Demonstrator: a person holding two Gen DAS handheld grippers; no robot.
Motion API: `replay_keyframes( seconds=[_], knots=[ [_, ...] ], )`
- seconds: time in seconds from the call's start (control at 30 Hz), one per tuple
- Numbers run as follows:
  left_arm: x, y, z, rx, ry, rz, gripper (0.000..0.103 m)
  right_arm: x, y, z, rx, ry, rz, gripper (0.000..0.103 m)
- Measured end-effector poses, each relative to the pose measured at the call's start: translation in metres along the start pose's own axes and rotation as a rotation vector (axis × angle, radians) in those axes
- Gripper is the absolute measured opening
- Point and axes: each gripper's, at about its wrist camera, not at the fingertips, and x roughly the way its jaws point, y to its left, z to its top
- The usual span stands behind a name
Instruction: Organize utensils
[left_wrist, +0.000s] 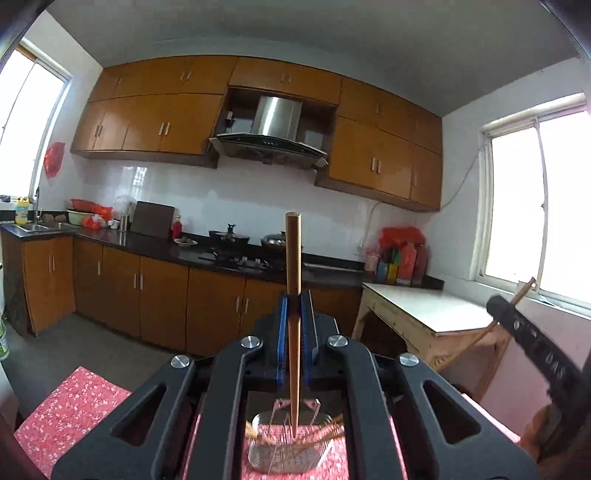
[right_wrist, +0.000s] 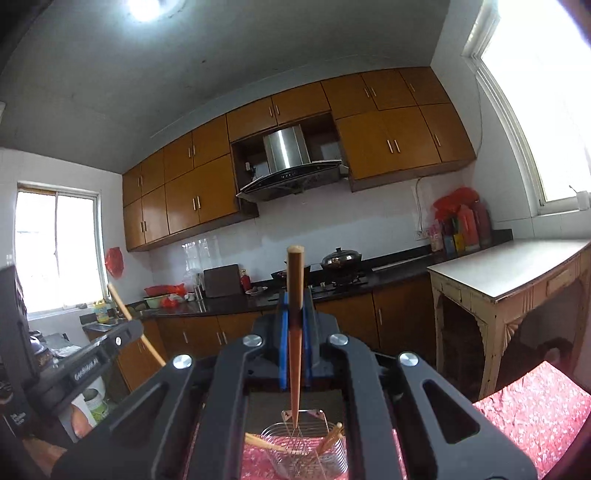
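My left gripper (left_wrist: 293, 295) is shut on a wooden chopstick (left_wrist: 293, 254) that stands upright, its thin tip pointing down into a wire utensil basket (left_wrist: 288, 448). My right gripper (right_wrist: 294, 299) is shut on another wooden chopstick (right_wrist: 295, 280), also upright, tip down over the same wire basket (right_wrist: 306, 450). Several chopsticks lie slanted in the basket. The basket stands on a red flowered tablecloth (left_wrist: 70, 406). The right gripper shows at the right edge of the left wrist view (left_wrist: 517, 314); the left gripper shows at the left of the right wrist view (right_wrist: 110, 343).
A kitchen counter (left_wrist: 155, 247) with hob, pots and a sink runs along the far wall under wooden cabinets. A white-topped side table (left_wrist: 424, 306) stands at the right below a window. The tablecloth also shows in the right wrist view (right_wrist: 535, 413).
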Motion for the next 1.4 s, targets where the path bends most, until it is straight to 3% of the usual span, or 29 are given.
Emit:
replay_keyframes(
  seconds=[0.13,0.33,0.57,0.93,1.03,1.07,1.13,1.2,1.23,1.4],
  knots=[
    [0.039,0.007,-0.016,-0.023,0.013,0.051,0.007,0.038,-0.004,-0.021,0.005,0.056,-0.016,0.008],
    [0.083,0.023,-0.052,-0.076,0.102,0.068,0.007,0.084,-0.013,-0.058,0.014,0.151,-0.030,0.008],
    [0.093,0.027,-0.070,-0.055,0.137,0.078,0.007,0.112,-0.013,-0.090,0.006,0.217,-0.032,0.008],
    [0.106,0.031,-0.084,-0.039,0.196,0.090,0.007,0.129,-0.007,-0.113,0.011,0.289,-0.035,0.008],
    [0.108,0.034,-0.084,-0.048,0.223,0.087,0.007,0.132,-0.012,-0.116,0.017,0.318,-0.046,0.012],
    [0.105,0.037,-0.083,-0.056,0.225,0.091,0.007,0.131,-0.013,-0.116,0.019,0.324,-0.049,0.020],
    [0.103,0.039,-0.081,-0.062,0.228,0.090,0.010,0.127,-0.014,-0.116,0.020,0.315,-0.064,0.035],
    [0.099,0.042,-0.078,-0.067,0.227,0.101,0.034,0.123,-0.013,-0.114,0.019,0.309,-0.069,0.037],
    [0.097,0.043,-0.076,-0.070,0.222,0.108,0.038,0.120,-0.014,-0.113,0.019,0.306,-0.073,0.038],
    [0.081,0.049,-0.065,-0.073,0.202,0.124,0.041,0.106,-0.013,-0.104,0.018,0.284,-0.088,0.042]
  ],
)
